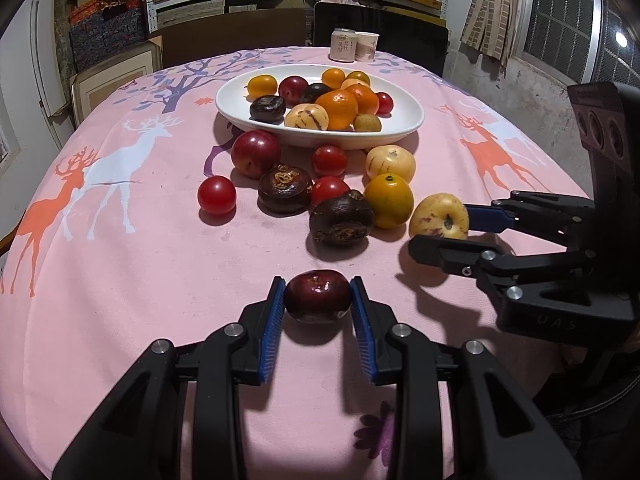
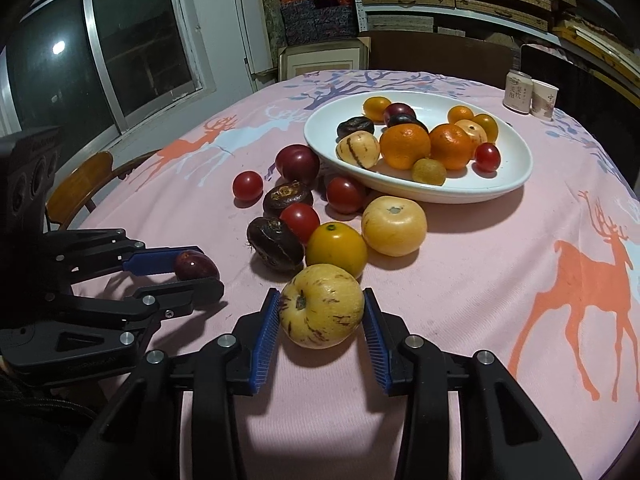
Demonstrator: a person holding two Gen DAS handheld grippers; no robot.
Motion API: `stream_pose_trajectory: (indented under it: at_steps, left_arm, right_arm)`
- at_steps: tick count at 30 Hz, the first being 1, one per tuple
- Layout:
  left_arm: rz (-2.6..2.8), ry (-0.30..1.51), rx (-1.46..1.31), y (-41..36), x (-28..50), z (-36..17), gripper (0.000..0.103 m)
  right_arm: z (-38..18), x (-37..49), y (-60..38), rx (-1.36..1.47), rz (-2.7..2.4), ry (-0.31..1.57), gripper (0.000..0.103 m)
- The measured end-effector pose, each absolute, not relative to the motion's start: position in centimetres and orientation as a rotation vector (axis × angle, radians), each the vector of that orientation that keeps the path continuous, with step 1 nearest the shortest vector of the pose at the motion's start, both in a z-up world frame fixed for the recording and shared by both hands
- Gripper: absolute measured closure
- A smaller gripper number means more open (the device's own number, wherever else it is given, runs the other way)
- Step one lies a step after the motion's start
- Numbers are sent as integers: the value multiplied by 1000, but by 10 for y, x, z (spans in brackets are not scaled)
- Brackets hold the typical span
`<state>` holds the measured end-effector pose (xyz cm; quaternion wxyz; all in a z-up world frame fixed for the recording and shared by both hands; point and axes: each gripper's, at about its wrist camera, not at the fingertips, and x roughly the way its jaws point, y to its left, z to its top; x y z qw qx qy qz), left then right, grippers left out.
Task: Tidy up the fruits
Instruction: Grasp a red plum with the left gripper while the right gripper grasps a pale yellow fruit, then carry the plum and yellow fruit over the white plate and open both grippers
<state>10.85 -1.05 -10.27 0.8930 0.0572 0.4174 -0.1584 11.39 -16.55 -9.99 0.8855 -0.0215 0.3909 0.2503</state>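
Observation:
My left gripper (image 1: 318,298) is shut on a dark red plum (image 1: 317,295), held just above the pink tablecloth; it also shows in the right wrist view (image 2: 196,266). My right gripper (image 2: 321,306) is shut on a pale yellow striped melon fruit (image 2: 321,306), also seen in the left wrist view (image 1: 439,217). A white oval plate (image 1: 404,118) at the table's far middle holds several oranges, plums and other fruits. Loose tomatoes, dark purple fruits, an orange (image 1: 389,200) and another yellow fruit (image 1: 391,163) lie between the plate and the grippers.
A can (image 1: 343,45) and a paper cup (image 1: 366,47) stand behind the plate at the table's far edge. A wooden chair (image 2: 80,188) is at the table's left side. Shelves with boxes line the back wall.

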Motion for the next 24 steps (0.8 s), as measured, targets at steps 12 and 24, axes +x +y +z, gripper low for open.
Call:
stream_pose_trajectory:
  at_steps: [12,24]
  left_arm:
    - [-334,846,130,-18,104,-94,71]
    - [-350,814,135,-27,100,-79,71]
  right_arm:
    - [-84,107,-198,29,468,770,62]
    - [-65,104,-216,69,460,718,62]
